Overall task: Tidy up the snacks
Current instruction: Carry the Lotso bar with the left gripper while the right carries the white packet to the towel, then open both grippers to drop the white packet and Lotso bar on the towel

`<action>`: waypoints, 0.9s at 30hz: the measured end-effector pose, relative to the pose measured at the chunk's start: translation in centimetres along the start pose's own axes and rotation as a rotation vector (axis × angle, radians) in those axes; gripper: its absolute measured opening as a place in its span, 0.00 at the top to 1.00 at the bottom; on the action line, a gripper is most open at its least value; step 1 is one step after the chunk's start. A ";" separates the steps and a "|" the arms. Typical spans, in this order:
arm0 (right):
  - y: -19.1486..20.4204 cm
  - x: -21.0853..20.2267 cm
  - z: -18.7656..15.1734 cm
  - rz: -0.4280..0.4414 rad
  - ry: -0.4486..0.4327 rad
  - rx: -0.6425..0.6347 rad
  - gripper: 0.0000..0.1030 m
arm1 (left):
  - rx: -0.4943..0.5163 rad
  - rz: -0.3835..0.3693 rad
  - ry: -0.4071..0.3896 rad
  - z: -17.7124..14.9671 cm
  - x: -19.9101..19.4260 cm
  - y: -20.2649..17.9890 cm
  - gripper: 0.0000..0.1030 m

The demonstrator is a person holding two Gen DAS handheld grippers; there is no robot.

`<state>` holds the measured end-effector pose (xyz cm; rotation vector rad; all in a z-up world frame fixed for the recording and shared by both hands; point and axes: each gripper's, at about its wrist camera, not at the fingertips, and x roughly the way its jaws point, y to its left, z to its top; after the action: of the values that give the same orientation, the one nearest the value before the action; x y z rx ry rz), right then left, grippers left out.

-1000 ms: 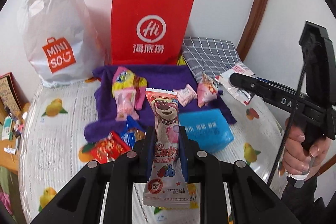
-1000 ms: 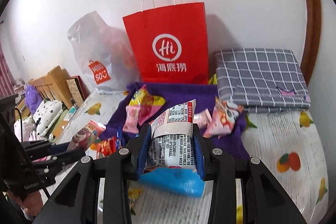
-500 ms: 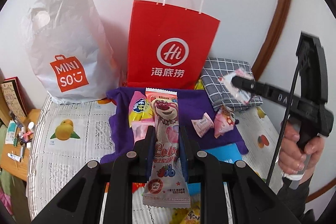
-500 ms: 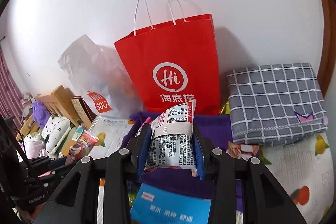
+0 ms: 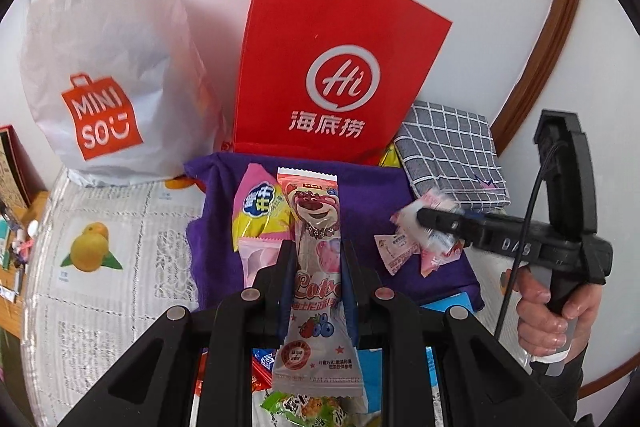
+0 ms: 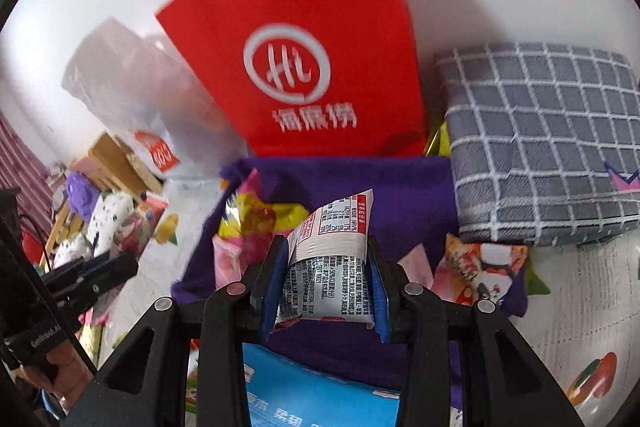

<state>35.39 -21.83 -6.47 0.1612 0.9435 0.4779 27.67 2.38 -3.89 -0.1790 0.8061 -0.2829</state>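
My left gripper (image 5: 316,255) is shut on a long pink bear-print snack packet (image 5: 318,267), held upright over the purple cloth (image 5: 372,187). My right gripper (image 6: 326,259) is shut on a white snack packet with red and black print (image 6: 332,267); from the left wrist view that same gripper (image 5: 420,217) reaches in from the right with the packet at its tips. A red paper bag (image 5: 340,67) stands against the wall just behind the cloth. A yellow-pink packet (image 5: 260,211) and small pink packets (image 5: 396,247) lie on the cloth.
A white plastic shopping bag (image 5: 104,67) stands left of the red bag. A folded grey checked cloth (image 6: 540,143) lies at the right. A blue tissue pack (image 6: 320,395) sits below my right gripper. A person's hand (image 5: 548,311) grips the right handle. Cluttered wooden furniture (image 6: 92,195) stands left of the table.
Both grippers have moved forward toward the red paper bag with their packets, so the bag now looms larger. The right gripper has come lower over the purple cloth.
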 end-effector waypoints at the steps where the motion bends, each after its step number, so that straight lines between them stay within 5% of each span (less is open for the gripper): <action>1: 0.2 0.9 -0.2 -0.001 0.031 -0.011 0.63 | -0.004 -0.004 0.005 -0.1 0.2 0.2 0.80; 19: 1.1 7.5 -1.9 -0.080 0.202 -0.054 0.61 | -0.023 -0.026 0.067 -1.3 2.5 1.6 0.80; 27: 0.5 6.5 -1.6 -0.057 0.186 -0.017 0.55 | 0.008 -0.031 0.079 -0.8 3.6 0.3 0.80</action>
<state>37.18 -18.50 -12.03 0.0750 1.1228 0.4533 29.55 1.50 -6.98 -0.1734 0.8811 -0.3243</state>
